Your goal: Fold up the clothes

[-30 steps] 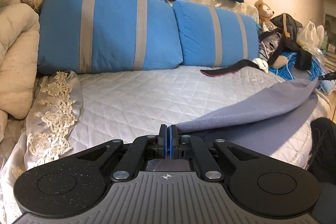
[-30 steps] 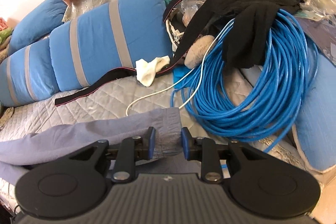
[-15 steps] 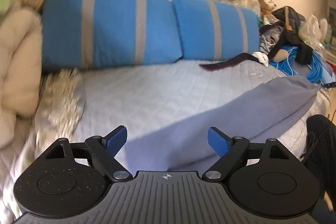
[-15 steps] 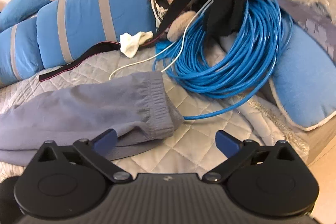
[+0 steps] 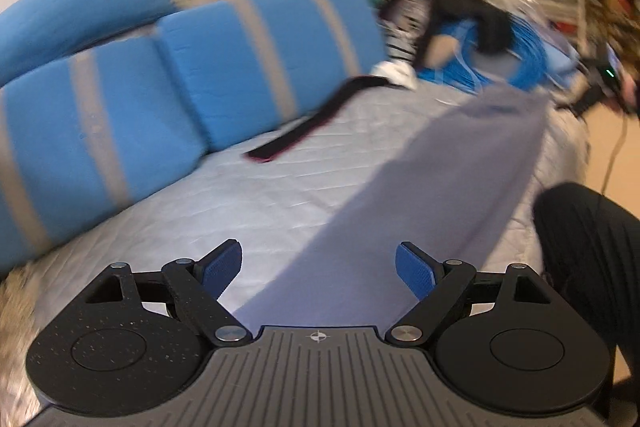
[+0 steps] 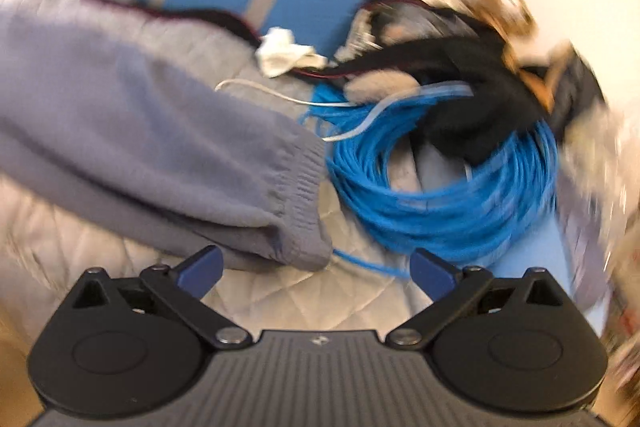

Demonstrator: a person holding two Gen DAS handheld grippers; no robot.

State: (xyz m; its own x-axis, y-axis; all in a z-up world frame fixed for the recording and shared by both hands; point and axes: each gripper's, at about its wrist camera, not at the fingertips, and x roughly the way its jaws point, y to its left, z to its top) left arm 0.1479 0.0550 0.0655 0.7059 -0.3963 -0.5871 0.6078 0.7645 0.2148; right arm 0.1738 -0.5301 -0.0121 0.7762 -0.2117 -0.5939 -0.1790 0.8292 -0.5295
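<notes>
A grey-lilac pair of trousers (image 5: 432,179) lies flat on the quilted bed (image 5: 240,203), stretched from below my left gripper toward the far right. My left gripper (image 5: 318,267) is open above one end of the cloth, nothing between its blue pads. In the right wrist view the elastic waistband end of the trousers (image 6: 296,187) lies just ahead and left of my right gripper (image 6: 316,273), which is open and holds nothing. Both views are motion-blurred.
Blue striped cushions (image 5: 168,83) line the back of the bed. A black strap (image 5: 312,127), a white sock (image 6: 280,51), a coil of blue cable (image 6: 432,179), dark clothes (image 6: 460,99) and a teddy bear (image 6: 504,7) crowd the waistband end. A person's dark-clad leg (image 5: 592,251) is at the right.
One second ago both grippers were shut on the trousers' ends; both then opened and let the cloth drop flat. Since then both views have swung, the left one toward the right.
</notes>
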